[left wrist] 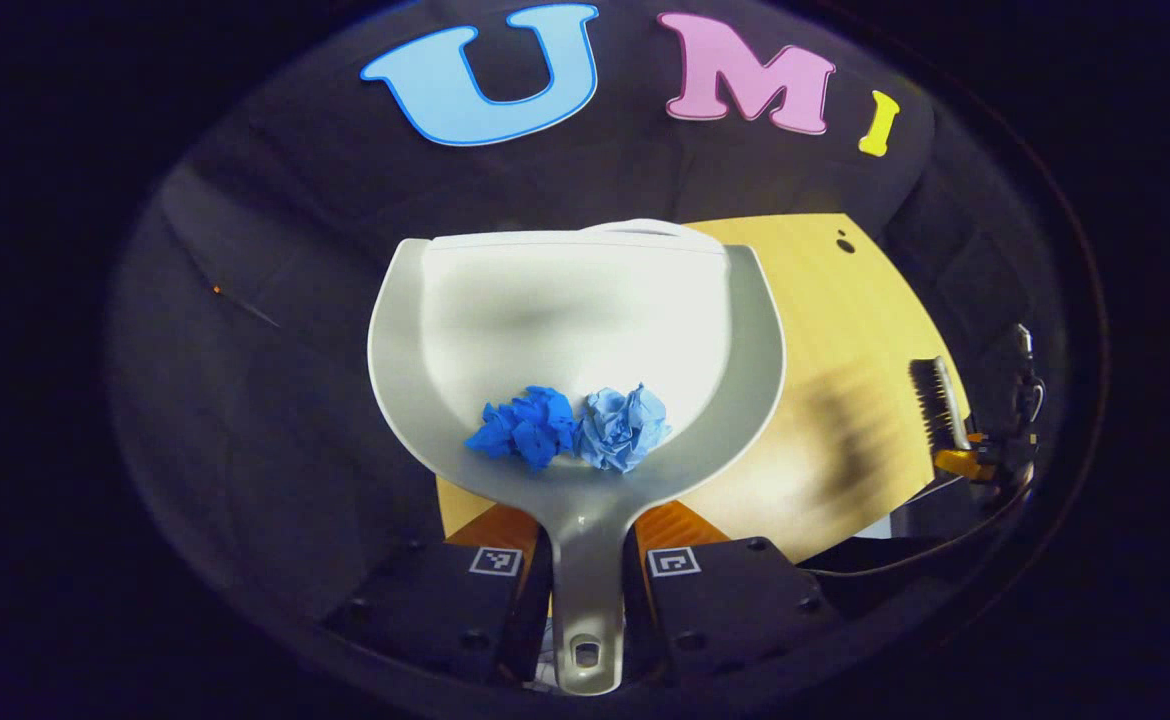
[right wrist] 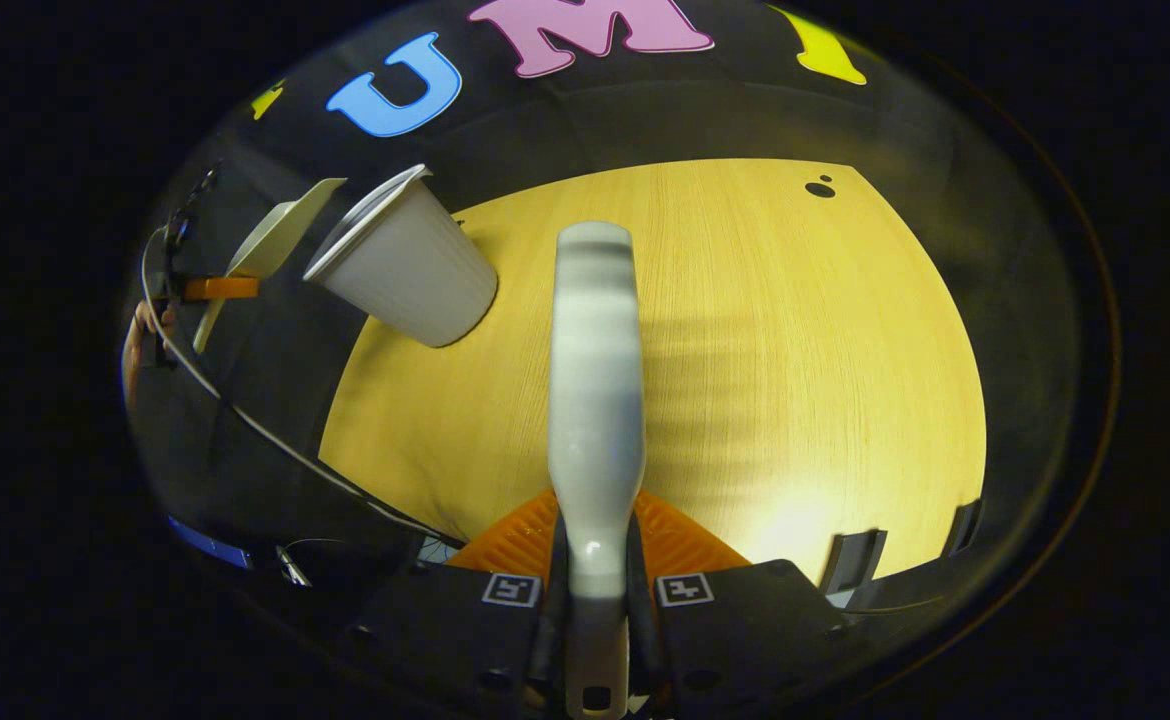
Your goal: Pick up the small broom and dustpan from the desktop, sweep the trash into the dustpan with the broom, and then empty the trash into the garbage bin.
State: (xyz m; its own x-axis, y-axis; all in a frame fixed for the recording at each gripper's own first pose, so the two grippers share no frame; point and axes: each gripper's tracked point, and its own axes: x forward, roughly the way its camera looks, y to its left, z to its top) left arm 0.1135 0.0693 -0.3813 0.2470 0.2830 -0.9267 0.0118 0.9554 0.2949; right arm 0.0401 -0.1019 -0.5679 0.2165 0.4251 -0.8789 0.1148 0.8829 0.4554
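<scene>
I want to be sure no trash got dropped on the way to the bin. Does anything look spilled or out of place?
Nothing stands out. Both blue paper wads sit inside the dustpan, held by its handle in the left gripper. The right gripper holds the broom above the table. The bin looks tilted, possibly just lens distortion.
</scene>
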